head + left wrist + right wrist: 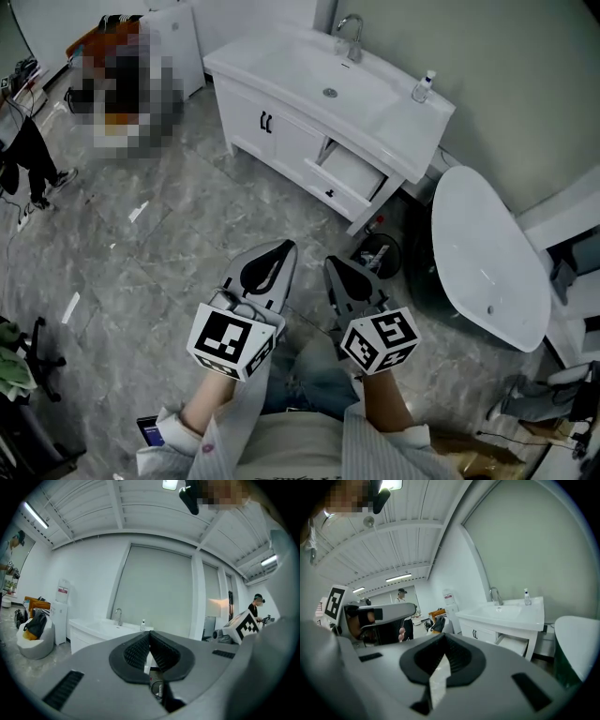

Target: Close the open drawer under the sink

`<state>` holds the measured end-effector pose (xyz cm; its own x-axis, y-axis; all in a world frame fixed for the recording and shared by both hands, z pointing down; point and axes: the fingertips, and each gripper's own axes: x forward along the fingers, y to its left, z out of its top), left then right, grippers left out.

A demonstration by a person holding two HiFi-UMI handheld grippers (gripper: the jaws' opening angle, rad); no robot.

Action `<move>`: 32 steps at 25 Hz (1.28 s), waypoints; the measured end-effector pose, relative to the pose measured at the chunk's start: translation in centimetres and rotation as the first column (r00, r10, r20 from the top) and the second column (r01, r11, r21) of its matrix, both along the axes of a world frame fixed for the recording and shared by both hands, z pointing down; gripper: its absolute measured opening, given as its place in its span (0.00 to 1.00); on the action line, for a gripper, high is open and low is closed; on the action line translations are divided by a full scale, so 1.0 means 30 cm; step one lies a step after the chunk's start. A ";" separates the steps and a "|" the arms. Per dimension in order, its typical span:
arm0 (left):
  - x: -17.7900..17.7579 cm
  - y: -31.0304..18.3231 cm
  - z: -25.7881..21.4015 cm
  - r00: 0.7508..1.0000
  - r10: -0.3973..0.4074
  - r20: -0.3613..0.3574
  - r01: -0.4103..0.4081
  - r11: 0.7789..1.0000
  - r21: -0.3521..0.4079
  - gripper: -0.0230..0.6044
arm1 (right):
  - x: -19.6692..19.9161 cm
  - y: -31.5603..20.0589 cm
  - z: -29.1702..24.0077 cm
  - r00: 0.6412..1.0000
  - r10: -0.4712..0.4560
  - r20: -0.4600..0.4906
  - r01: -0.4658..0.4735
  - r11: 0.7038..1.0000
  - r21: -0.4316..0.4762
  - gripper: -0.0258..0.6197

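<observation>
head view: the drawer under the sink stands pulled part way out of the white vanity cabinet, at the right end of its front, its pale inside showing. the two cabinet doors to the left of it are shut. a tap rises at the 12 o'clock edge of the basin, and a small bottle stands upright on the worktop near its 3 o'clock corner. the left claw and the right claw are held side by side over the grey marbled floor, well apart from the cabinet, with the drawer at about 12 to 1 o'clock from them. neither touches anything. a white tub lies at 3 o'clock from the claws, and a dark round item, too small to identify, sits on the floor between tub and cabinet. left gripper view: the left claw has its ribbed pads pressed together at the tip, with nothing between them. right gripper view: the right claw is likewise pressed together and empty; the drawer shows at 3 o'clock beyond it, open under the sink.
</observation>
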<state>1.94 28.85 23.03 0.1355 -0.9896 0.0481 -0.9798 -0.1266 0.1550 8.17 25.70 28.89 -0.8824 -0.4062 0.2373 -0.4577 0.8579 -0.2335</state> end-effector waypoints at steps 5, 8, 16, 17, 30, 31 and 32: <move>-0.035 -0.045 0.025 1.000 0.011 -0.017 -0.011 1.000 -0.014 0.06 | -0.013 -0.046 0.035 0.999 0.025 -0.021 -0.026 0.999 -0.029 0.06; -0.065 -0.093 0.046 1.000 0.005 -0.018 -0.005 1.000 -0.021 0.06 | -0.032 -0.094 0.065 0.999 0.024 -0.031 -0.026 0.999 -0.040 0.05; -0.212 -0.267 0.058 1.000 -0.018 -0.002 0.018 1.000 -0.023 0.06 | -0.190 -0.285 0.094 0.999 -0.003 -0.035 0.001 0.999 -0.043 0.05; -0.233 -0.297 0.056 1.000 -0.019 0.001 0.019 1.000 -0.023 0.06 | -0.214 -0.314 0.092 0.999 -0.006 -0.035 0.004 0.999 -0.043 0.05; -0.420 -0.764 -0.028 0.999 0.040 0.032 -0.040 0.999 -0.019 0.06 | -0.414 -0.752 0.046 0.999 0.032 -0.033 -0.034 0.998 -0.059 0.05; -0.429 -0.801 -0.033 0.998 0.047 0.033 -0.047 0.999 -0.017 0.06 | -0.421 -0.786 0.043 0.999 0.039 -0.034 -0.041 0.997 -0.060 0.06; -0.437 -0.836 -0.037 0.998 0.054 0.033 -0.053 0.998 -0.015 0.06 | -0.428 -0.820 0.041 0.998 0.046 -0.034 -0.048 0.997 -0.061 0.05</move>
